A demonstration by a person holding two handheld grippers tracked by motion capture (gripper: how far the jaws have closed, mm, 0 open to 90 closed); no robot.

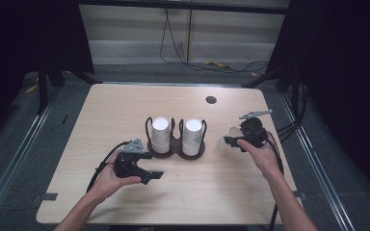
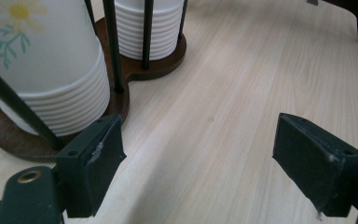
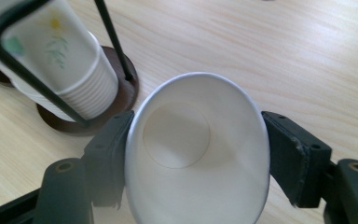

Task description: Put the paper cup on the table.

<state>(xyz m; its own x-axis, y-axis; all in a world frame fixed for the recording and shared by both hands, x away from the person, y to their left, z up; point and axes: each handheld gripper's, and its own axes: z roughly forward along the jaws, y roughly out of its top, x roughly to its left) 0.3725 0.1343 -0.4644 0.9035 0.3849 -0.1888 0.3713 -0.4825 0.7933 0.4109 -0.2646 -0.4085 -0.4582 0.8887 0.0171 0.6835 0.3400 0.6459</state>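
The right gripper [image 1: 227, 141] clamps a white paper cup [image 1: 223, 140], squeezed oval between its jaws, just right of the holder [image 1: 176, 149] and above the table [image 1: 125, 106]. The cup lies on its side: long axis roughly level, base toward the holder, mouth [image 3: 196, 149] facing the gripper. The left gripper [image 1: 155, 175] is wide and empty, near the stacks [image 1: 160, 134].
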